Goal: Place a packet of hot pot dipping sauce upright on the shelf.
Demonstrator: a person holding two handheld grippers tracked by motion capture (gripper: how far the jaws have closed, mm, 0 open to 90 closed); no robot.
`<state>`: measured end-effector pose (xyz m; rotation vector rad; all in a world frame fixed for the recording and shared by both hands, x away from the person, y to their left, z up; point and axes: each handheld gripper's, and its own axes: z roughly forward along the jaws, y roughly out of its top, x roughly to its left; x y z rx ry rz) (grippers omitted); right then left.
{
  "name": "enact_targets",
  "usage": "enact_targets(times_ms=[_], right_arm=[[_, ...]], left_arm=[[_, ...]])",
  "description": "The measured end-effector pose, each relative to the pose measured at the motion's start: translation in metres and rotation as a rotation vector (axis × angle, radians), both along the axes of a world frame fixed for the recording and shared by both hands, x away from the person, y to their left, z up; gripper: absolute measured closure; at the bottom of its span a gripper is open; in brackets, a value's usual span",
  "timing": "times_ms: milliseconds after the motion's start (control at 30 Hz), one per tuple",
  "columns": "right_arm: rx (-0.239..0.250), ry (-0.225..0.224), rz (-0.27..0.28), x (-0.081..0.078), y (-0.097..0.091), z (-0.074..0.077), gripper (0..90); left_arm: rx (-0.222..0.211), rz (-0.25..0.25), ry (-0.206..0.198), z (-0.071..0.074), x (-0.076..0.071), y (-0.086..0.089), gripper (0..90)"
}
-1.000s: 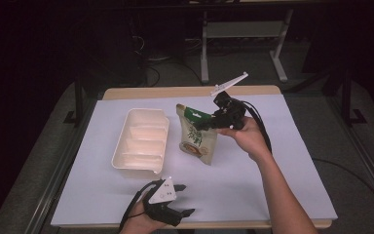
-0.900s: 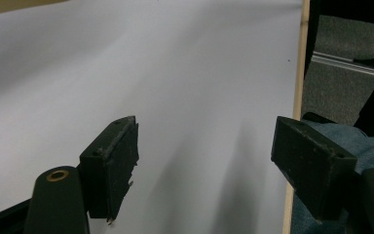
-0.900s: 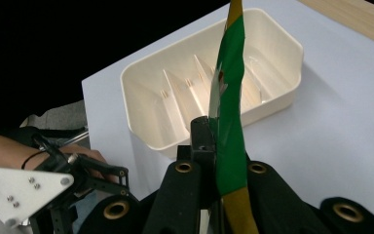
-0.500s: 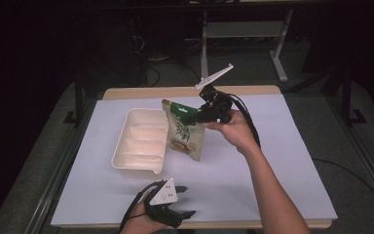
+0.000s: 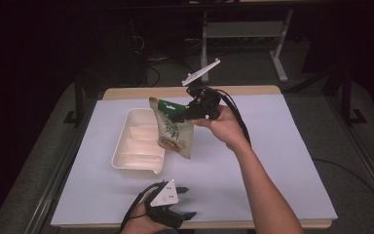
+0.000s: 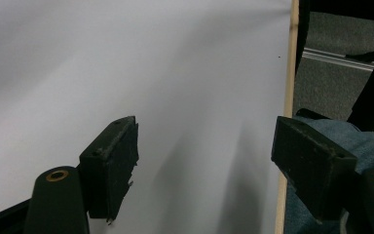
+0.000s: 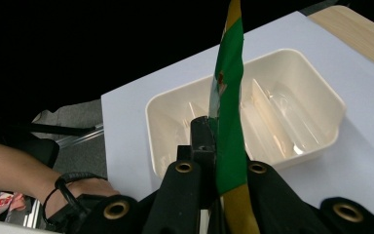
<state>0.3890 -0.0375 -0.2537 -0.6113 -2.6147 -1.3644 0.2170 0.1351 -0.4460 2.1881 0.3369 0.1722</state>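
A green and tan snack pouch hangs in the air by its top edge, just right of a cream plastic tray with ridged dividers. My right gripper is shut on the pouch's green top seal, held by a hand reaching in from the right. In the right gripper view the pouch stands edge-on between the jaws, with the tray below and beyond it. My left gripper rests at the table's front edge; in its own view the left gripper is open with nothing between its jaws.
A white sheet covers the wooden table. The table's side edge runs close beside the left gripper's jaws. Metal stand legs and cables lie on the dark floor behind the table.
My right gripper has carried the pouch left and upward, from the table's middle to the tray's right rim. The left gripper has stayed in place.
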Motion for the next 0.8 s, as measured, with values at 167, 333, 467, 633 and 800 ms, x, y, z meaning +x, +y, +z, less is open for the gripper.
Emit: enact_targets(times_ms=[167,333,467,633,800], right_arm=[[0.006,-0.005,0.023,-0.001,0.014,0.004,89.6],[0.006,-0.009,0.044,-0.002,0.024,0.005,89.6],[0.008,-0.003,0.052,-0.002,0.030,0.005,89.6],[0.015,-0.004,0.068,-0.002,0.040,0.006,89.6],[0.011,-0.005,0.086,-0.003,0.050,0.006,89.6]], left_arm=[[-0.002,-0.002,0.000,0.000,0.000,0.000,24.8],[-0.006,0.000,0.000,0.000,0.000,0.001,24.7],[-0.004,-0.001,-0.002,0.000,0.000,0.001,24.6],[-0.003,-0.004,-0.003,0.000,0.000,0.001,24.3],[-0.003,-0.004,-0.002,-0.001,0.000,0.000,24.3]])
